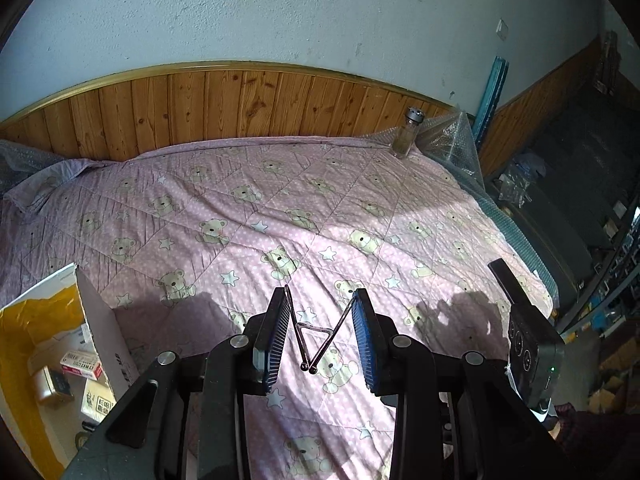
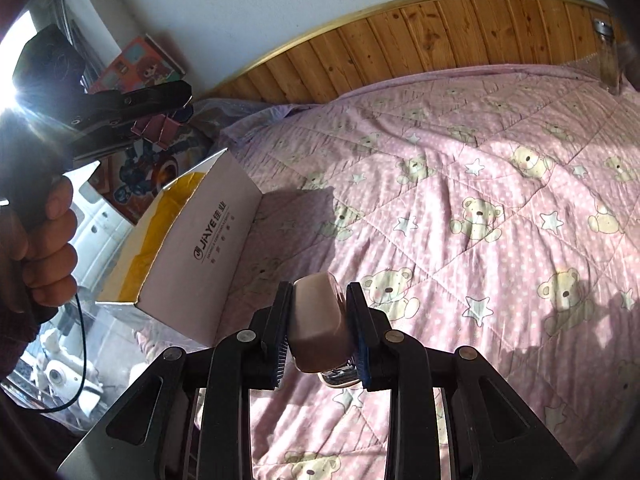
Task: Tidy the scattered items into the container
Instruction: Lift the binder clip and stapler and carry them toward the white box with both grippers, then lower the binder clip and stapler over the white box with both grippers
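Note:
My left gripper (image 1: 322, 320) is shut on the wire handles of a binder clip (image 1: 310, 346), above the quilt and just right of the box. In the right wrist view the left gripper (image 2: 176, 110) hangs up and behind the box, the clip's pinkish body (image 2: 158, 133) dangling under it. The white cardboard box (image 1: 98, 316) with yellow lining holds several small packets (image 1: 80, 364). My right gripper (image 2: 320, 312) is shut on a beige rounded block (image 2: 318, 320), low over the quilt beside the box's printed wall (image 2: 216, 240). Something metallic (image 2: 340, 378) shows beneath the block.
A pink bear-print quilt (image 1: 320, 208) covers the bed, with a wooden headboard (image 1: 240, 100) behind. A glass jar with a metal lid (image 1: 406, 136) stands at the far right corner. A hand (image 2: 48, 240) grips the left tool. Clutter lies off the bed's right edge (image 1: 580, 200).

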A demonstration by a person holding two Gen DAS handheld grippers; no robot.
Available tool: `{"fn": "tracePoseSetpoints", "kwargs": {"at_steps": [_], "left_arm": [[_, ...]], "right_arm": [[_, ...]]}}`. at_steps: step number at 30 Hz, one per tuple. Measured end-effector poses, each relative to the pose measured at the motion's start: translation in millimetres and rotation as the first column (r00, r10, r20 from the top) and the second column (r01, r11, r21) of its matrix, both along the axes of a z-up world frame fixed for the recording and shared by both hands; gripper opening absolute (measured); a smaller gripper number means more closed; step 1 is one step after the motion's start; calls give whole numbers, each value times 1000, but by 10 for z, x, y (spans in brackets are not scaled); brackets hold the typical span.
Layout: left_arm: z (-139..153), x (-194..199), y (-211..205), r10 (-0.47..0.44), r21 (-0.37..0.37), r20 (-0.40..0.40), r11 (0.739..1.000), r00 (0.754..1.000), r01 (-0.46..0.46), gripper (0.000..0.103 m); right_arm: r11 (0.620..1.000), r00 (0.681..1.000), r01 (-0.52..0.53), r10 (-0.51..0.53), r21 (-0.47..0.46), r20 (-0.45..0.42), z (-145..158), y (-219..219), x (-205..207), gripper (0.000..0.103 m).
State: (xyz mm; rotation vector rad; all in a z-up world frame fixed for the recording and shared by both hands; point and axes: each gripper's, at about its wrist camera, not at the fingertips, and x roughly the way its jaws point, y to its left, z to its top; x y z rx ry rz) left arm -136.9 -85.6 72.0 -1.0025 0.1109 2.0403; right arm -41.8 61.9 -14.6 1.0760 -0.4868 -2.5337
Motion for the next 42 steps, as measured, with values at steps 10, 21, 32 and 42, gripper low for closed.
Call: {"fn": "tracePoseSetpoints", "kwargs": {"at_steps": [10, 21, 32, 42], "left_arm": [[-56, 334, -679, 108, 102, 66, 988, 992, -114, 33], [-101, 521, -1284, 206, 175, 101, 959, 973, -221, 33], [-235, 587, -1750, 282, 200, 138, 931, 949, -306, 33], [-239, 410, -2229, 369, 207, 141, 897, 919, -391, 33]], "right_arm": [[1000, 1000, -12, 13, 21, -26, 123, -245, 205, 28], [998, 998, -48, 49, 37, -45, 221, -566, 335, 28], [995, 995, -83, 85, 50, -50, 323, -775, 305, 28], [987, 985, -146, 151, 65, -82, 530, -1109, 69, 28]]}}
